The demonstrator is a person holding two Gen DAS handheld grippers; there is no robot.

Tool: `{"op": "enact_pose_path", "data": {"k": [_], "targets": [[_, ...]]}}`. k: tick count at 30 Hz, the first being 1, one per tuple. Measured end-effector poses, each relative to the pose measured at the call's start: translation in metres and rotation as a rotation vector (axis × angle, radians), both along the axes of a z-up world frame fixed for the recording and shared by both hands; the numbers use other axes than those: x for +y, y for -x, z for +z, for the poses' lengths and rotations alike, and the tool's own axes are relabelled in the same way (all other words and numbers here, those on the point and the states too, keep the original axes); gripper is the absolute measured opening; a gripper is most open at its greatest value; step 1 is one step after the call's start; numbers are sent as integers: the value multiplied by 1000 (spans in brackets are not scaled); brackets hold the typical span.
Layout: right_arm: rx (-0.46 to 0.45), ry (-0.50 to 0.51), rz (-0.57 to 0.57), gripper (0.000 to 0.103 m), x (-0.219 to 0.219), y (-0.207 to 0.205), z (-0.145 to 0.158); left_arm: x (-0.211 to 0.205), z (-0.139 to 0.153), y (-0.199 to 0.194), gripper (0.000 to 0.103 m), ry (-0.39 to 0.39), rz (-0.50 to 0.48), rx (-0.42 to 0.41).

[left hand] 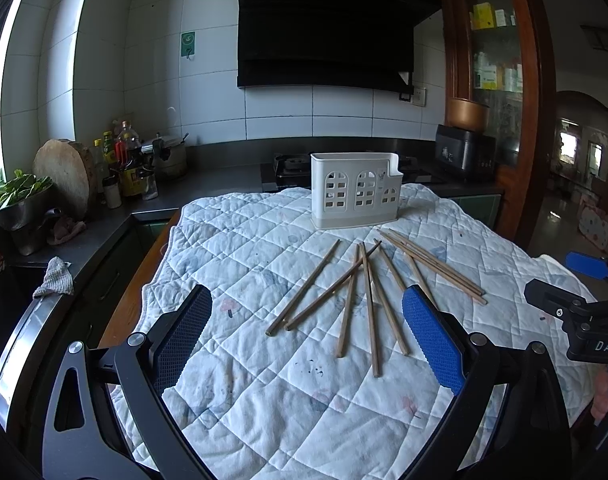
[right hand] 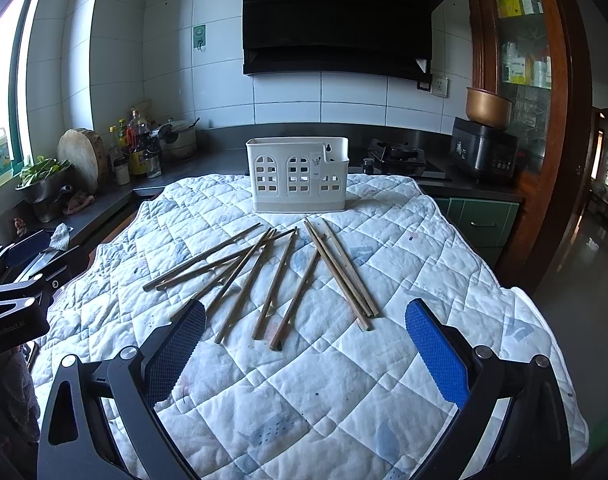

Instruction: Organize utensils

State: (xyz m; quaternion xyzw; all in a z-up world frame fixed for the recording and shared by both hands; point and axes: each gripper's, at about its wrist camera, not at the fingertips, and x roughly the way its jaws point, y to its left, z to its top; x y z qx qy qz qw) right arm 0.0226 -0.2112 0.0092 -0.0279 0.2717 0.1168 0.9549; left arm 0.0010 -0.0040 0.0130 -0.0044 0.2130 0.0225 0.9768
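Several wooden chopsticks point(left hand: 368, 300) lie scattered on a white quilted cloth point(left hand: 264, 400), also in the right wrist view point(right hand: 272, 280). A white plastic utensil holder point(left hand: 354, 190) with window-shaped cutouts stands upright behind them, also in the right wrist view point(right hand: 298, 174). My left gripper point(left hand: 308, 336) is open and empty, above the cloth just short of the chopsticks. My right gripper point(right hand: 304, 348) is open and empty, near the chopsticks' near ends. The right gripper also shows at the left view's right edge point(left hand: 576, 292).
The cloth point(right hand: 324, 400) covers a table with a wooden edge point(left hand: 132, 292). A dark counter behind holds a gas stove point(right hand: 400, 156), a black appliance with a copper pot point(right hand: 484, 148), bottles point(left hand: 124, 160), a round cutting board point(left hand: 66, 176) and a bowl of greens point(left hand: 20, 200).
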Motion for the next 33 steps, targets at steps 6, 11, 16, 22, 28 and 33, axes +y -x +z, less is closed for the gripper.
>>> {"op": "enact_pose_path", "data": {"k": [6,11,16,22,28,33], "targets": [[4,0,4,97,1,-2,0,0,0,0,96,0,0,0],[5,-3,3,97,1,-3,-1,-2,0,-2,96,-4,-2,3],[9,-1,3,97,2,-5,-3,-2,-1,-3,96,-4,-1,3],[17,-4,8,97,2,-9,-6,1,-5,-9,96,-2,0,13],[25,-5,20,97,2,-18,-8,5,-5,-17,96,-5,4,22],[22,-3,37,97,1,-26,-8,9,-4,-25,96,-12,16,30]]}}
